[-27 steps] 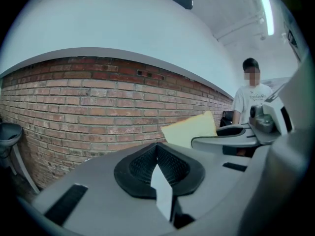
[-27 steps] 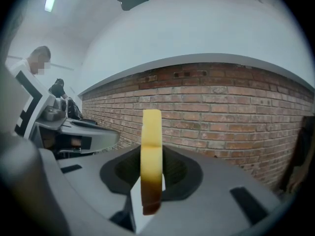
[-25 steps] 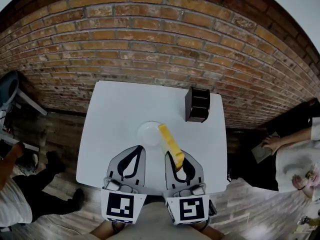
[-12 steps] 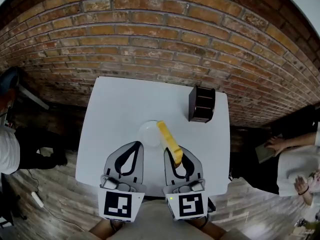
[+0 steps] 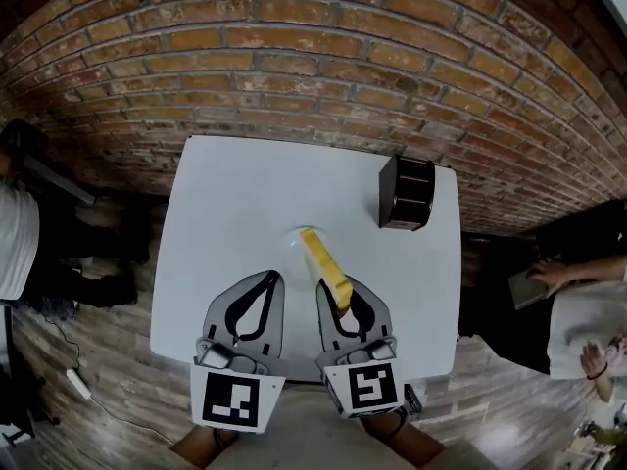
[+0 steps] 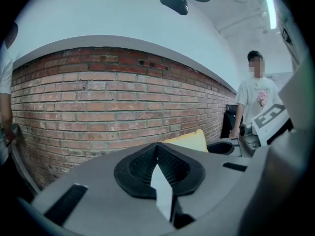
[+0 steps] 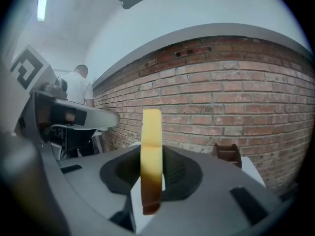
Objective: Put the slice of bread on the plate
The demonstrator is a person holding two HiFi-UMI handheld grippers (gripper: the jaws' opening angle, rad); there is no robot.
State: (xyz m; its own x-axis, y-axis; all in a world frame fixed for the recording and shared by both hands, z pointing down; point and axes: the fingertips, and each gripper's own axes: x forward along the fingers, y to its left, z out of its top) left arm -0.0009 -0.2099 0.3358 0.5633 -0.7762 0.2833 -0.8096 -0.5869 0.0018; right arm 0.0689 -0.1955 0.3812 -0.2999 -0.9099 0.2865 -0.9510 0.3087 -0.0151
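**Right side loaded, left side empty**

Right gripper [image 5: 338,302] has its jaws pinching the yellow slice of bread [image 5: 323,262] on edge. The far end is over the small round white plate [image 5: 290,246] on the white table [image 5: 235,204]. Left gripper [image 5: 263,287] sits alongside, jaws pressed together on nothing.

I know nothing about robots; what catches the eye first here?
A yellow slice of bread stands on edge, pinched in the right gripper over a white plate in the middle of a white table. A red brick wall fills the background, and a dark box sits at the table's far right corner.
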